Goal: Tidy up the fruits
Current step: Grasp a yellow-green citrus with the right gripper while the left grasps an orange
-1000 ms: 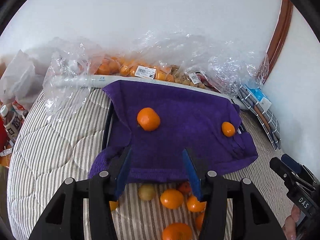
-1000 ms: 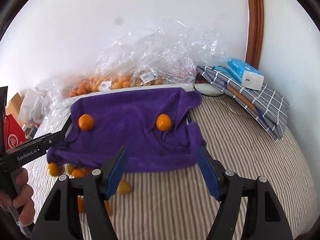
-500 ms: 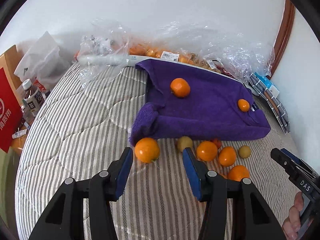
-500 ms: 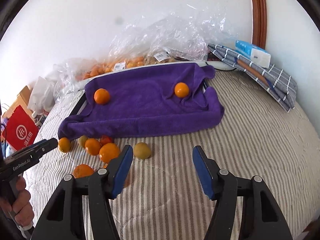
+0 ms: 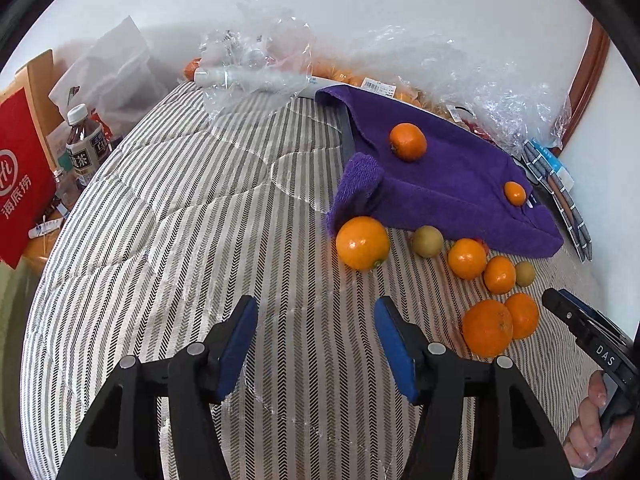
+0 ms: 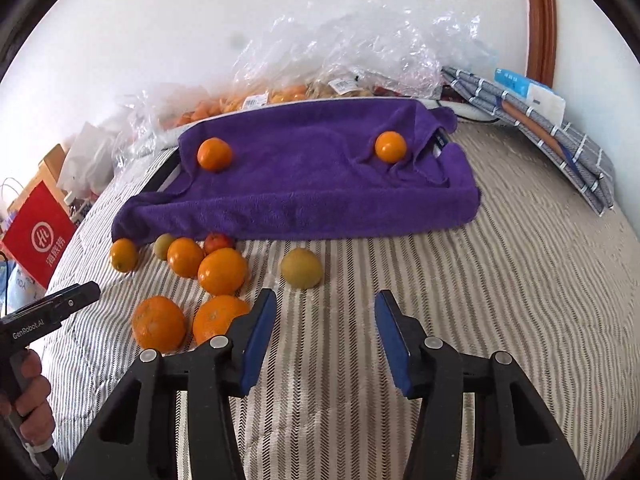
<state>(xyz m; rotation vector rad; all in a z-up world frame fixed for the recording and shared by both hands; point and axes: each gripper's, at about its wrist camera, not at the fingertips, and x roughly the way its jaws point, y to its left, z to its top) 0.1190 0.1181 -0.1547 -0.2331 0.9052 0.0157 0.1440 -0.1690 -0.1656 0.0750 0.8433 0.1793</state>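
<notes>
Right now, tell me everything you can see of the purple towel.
The purple towel is a plush, deep-violet cloth spread over something raised and flat on the striped bed cover, so its front edge hangs down like a step. The far right corner is rumpled and shows a small label. Its near left corner droops in a fold to the cover. Two oranges rest on top: one near the left end, one near the right. Loose fruit lies along its front edge, and clear plastic bags sit behind it.
</notes>
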